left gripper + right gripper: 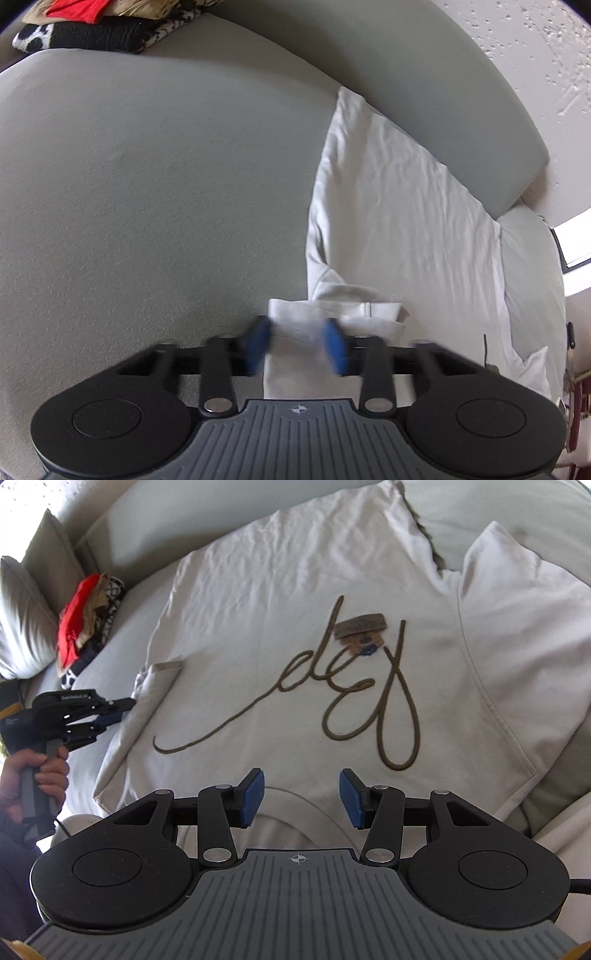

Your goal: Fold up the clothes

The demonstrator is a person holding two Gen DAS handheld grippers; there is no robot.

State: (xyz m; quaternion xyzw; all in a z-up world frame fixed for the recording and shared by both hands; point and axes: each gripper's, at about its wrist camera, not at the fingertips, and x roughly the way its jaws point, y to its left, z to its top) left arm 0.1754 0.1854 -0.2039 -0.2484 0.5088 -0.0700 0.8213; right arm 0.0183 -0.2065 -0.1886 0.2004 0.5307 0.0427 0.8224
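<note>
The white sweatshirt (295,635) lies spread flat, front up, on a grey sofa (147,184), a brown script design across its chest. Its hem reaches the back cushion (406,74); its hood end lies nearest the right gripper (301,797). One sleeve cuff (325,317) is folded over at the garment's edge, and the other sleeve (517,664) lies along the body on the far side.

The left gripper (297,345) sits right at that cuff — cloth fills the gap between its blue pads (258,343), and the jaws look pinched on it, though the view is blurred. The right gripper hovers over the hood end with its jaws spread apart, nothing clamped between them.

Beyond the cuff side the seat is bare grey cushion, wide open room up to the sofa's far end. There a pile of clothes (85,624) — red on top, tan and black-and-white patterned pieces below — rests well apart from the sweatshirt, beside a pale pillow (26,627). Nothing lies on the sweatshirt itself.

A hand (40,775) grips the left gripper's handle in the right wrist view.

Counted: one sweatshirt, one pile, one pillow, two grippers.
</note>
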